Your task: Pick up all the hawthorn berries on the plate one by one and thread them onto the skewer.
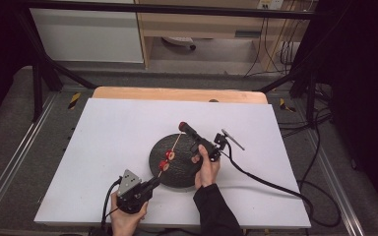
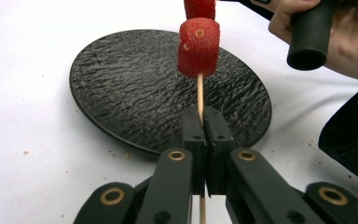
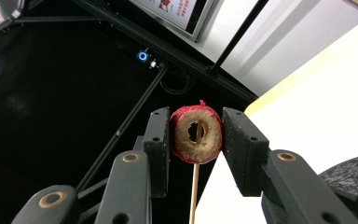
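Skewer of thin wood slants over the black plate on my white counter, its lower end pinched tight in my left gripper. My right gripper has its jaws around a red fruit ring at the tip, seemingly barely touching.

Two hand-held grippers, both matte black. Each has two flat rectangular jaws on hinged link arms fastened with brass-ringed pivots and small dark screws. The left gripper carries a grey three-cornered plate on top. A black cable trails from the right gripper. The right arm wears a black sleeve.
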`<state>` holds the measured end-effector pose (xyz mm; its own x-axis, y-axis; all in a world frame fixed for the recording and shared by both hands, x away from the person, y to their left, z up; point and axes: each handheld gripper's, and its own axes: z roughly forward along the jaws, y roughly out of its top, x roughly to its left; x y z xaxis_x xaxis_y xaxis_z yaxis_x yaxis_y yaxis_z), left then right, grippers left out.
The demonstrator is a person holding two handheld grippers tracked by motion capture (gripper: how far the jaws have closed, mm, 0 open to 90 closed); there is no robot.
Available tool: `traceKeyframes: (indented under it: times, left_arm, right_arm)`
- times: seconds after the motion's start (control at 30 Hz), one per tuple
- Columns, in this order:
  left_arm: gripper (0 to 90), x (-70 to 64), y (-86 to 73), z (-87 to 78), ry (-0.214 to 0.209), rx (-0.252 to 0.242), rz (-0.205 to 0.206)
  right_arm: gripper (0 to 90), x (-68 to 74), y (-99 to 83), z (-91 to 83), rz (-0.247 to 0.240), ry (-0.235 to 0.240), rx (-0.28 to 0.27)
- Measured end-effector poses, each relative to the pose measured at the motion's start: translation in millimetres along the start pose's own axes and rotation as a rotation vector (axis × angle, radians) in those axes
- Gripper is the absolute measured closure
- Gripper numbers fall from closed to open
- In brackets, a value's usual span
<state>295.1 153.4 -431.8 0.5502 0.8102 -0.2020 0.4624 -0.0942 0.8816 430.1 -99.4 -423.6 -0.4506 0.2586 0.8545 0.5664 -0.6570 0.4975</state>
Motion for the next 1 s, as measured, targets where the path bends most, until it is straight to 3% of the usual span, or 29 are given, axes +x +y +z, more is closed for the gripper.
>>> traceKeyframes:
  times: [0.07, 0.17, 0.4, 0.5, 0.67, 1.0]
  left_arm:
    - [88.3, 0.5, 0.0, 0.7, 0.000, 0.000, -0.006]
    - [88.3, -2.6, -0.4, 0.8, 0.006, -0.008, 0.019]
    - [88.3, -6.0, -1.7, 1.2, 0.011, -0.018, 0.030]
    - [88.3, -8.6, -2.4, 2.5, 0.008, -0.011, 0.028]
    - [88.4, -5.4, -1.5, 0.4, 0.003, -0.018, 0.012]
    - [88.4, -4.8, -3.6, 0.3, -0.002, 0.003, 0.022]
  right_arm:
    - [63.8, 0.2, -0.3, -0.8, -0.004, 0.002, 0.001]
    - [63.9, 2.7, 1.1, -1.7, -0.014, 0.006, 0.004]
    - [64.0, -1.8, -1.5, -0.5, 0.046, 0.035, -0.022]
    - [64.0, -4.9, -4.5, 0.2, 0.051, 0.045, -0.038]
    - [64.1, -4.1, -4.3, 0.3, 0.032, 0.036, -0.038]
    - [64.2, -0.1, 1.9, 1.1, -0.028, 0.004, -0.022]
